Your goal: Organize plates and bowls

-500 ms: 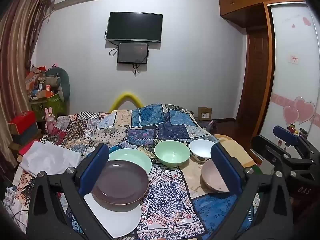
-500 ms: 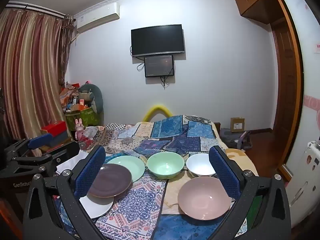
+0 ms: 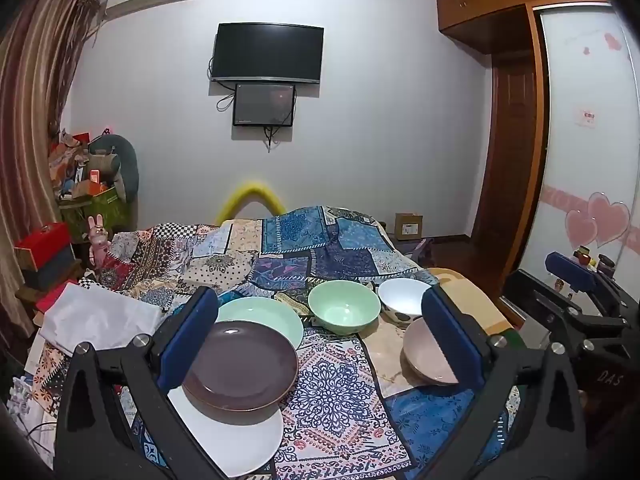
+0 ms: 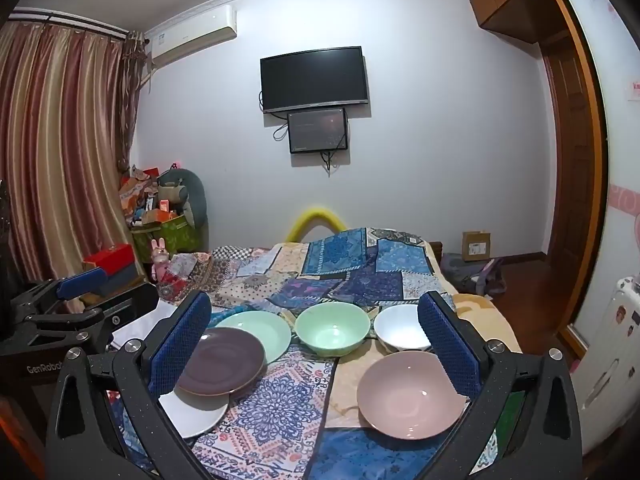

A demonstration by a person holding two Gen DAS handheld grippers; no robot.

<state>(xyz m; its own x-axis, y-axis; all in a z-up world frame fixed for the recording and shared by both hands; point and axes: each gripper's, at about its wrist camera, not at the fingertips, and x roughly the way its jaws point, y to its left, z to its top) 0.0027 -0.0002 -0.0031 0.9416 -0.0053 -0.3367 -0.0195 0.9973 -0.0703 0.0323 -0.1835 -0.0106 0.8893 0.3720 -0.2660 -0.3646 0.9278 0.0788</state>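
Almost nothing has changed from half a second ago. Both grippers hang above the bed (image 3: 340,256) in the same spots, and no dish has moved. The left gripper (image 3: 316,320) has its jaws wide apart with nothing in them. The right gripper (image 4: 314,324) is the same, wide apart and holding nothing. On the bed, the purple plate (image 3: 240,364) sits on top of the white plate (image 3: 236,436), and its far edge lies over the green plate (image 3: 264,316). The green bowl (image 4: 332,330) and the white bowl (image 4: 400,328) sit farther back, near each other. The pink bowl (image 4: 408,394) is close to the right gripper. I think the sorting has not really begun, since the bowls still sit apart.
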